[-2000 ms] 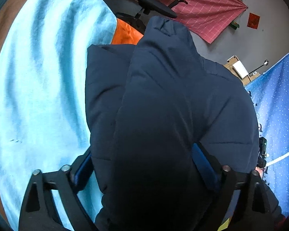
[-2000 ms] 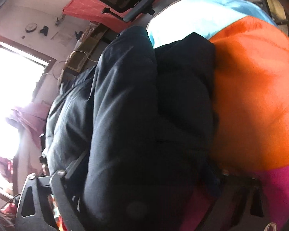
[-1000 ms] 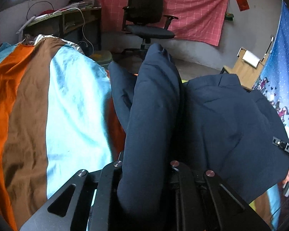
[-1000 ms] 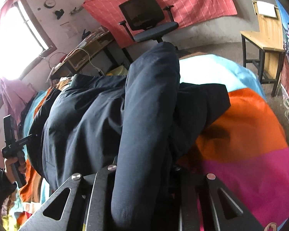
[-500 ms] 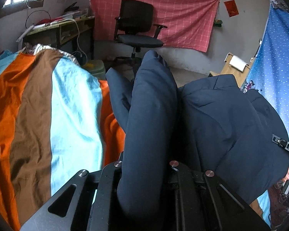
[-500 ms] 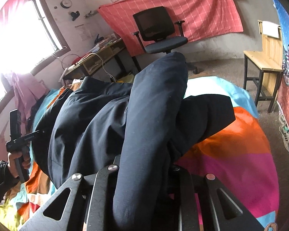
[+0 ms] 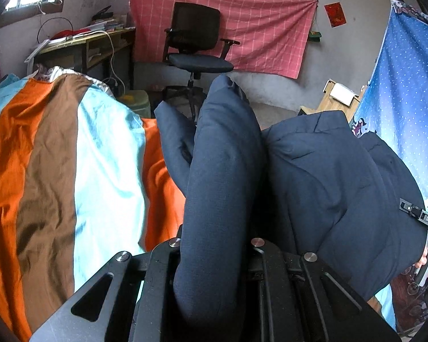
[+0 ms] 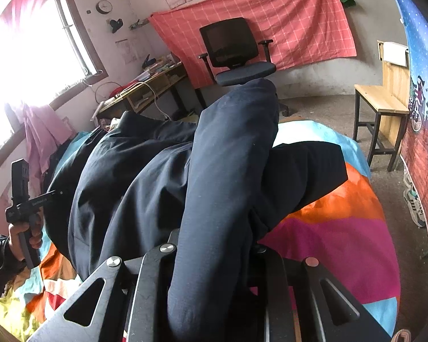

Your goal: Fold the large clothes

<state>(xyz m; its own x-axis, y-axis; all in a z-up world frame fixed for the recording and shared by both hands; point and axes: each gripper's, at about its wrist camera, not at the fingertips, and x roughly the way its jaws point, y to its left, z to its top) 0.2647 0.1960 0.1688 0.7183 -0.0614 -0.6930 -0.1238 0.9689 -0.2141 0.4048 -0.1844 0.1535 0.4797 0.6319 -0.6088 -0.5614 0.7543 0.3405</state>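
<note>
A large dark navy padded jacket (image 7: 333, 188) is held up above a bed with a striped cover (image 7: 71, 171). My left gripper (image 7: 216, 259) is shut on a thick fold of the jacket that bulges up between its jaws and hides the fingertips. My right gripper (image 8: 214, 259) is shut on another fold of the same jacket (image 8: 128, 176) in the same way. The rest of the jacket hangs between the two grippers. The right gripper shows at the right edge of the left wrist view (image 7: 425, 222); the left gripper shows at the left edge of the right wrist view (image 8: 22, 208).
The bed cover (image 8: 342, 239) has orange, brown, light blue and pink stripes. Beyond the bed are a black office chair (image 7: 197, 42), a cluttered desk (image 7: 82, 45), a wooden chair (image 8: 385, 108) and a blue curtain (image 7: 408, 85).
Both grippers closed on the jacket and lifted it off the bed; the views tilted up from the bed to the room. In the last half second they rose slightly more.
</note>
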